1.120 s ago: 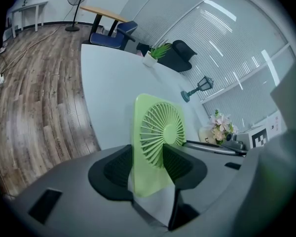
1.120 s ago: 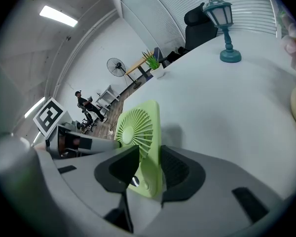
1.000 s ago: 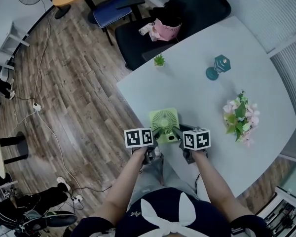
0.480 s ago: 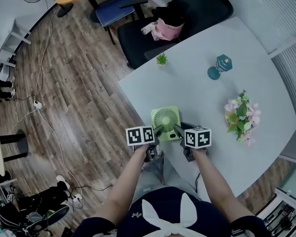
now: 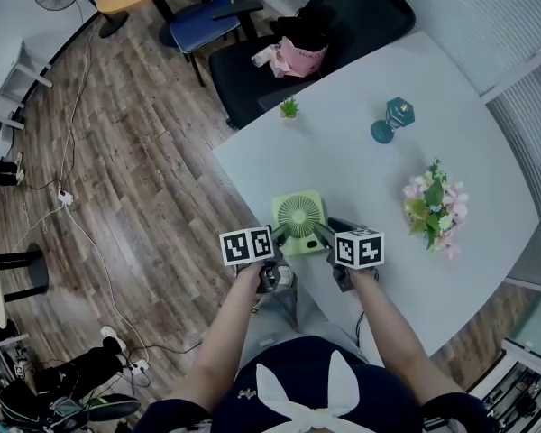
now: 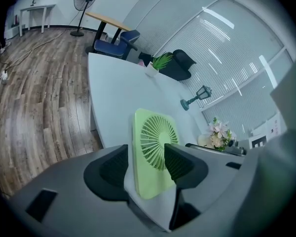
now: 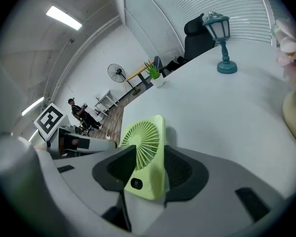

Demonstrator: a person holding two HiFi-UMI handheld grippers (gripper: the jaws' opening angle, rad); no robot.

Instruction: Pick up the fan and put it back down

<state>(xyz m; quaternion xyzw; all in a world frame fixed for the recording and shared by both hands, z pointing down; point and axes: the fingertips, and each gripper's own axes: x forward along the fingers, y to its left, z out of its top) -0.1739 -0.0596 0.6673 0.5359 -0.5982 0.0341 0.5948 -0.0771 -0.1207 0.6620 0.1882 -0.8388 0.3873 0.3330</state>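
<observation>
Fan (image 5: 298,223), pale green and square, stands on its lower edge on the white table (image 5: 361,179), close to the table's near edge at the lower centre of the head view.

Left tool (image 5: 277,234) is at the fan's left side. Its jaws have just been opening and stand apart, with the fan between them. In the left gripper view a strip of table shows between the left pad and the fan's edge.

Right tool (image 5: 323,234) is at the fan's right side. Its jaws have also just been opening. The corner of the fan that bears the dark button sits between them, and the pads lie close beside its faces, with no press on them evident.

Against the earlier head views, the fan occupies the same spot beside the table edge, and both tools remain at its flanks. The wider jaws are the only change noted.

Other items on the table, all well apart from the fan: a teal lamp (image 5: 389,120) at upper right, a flower bunch (image 5: 433,207) at right, and a small potted plant (image 5: 289,108) near the far edge.
</observation>
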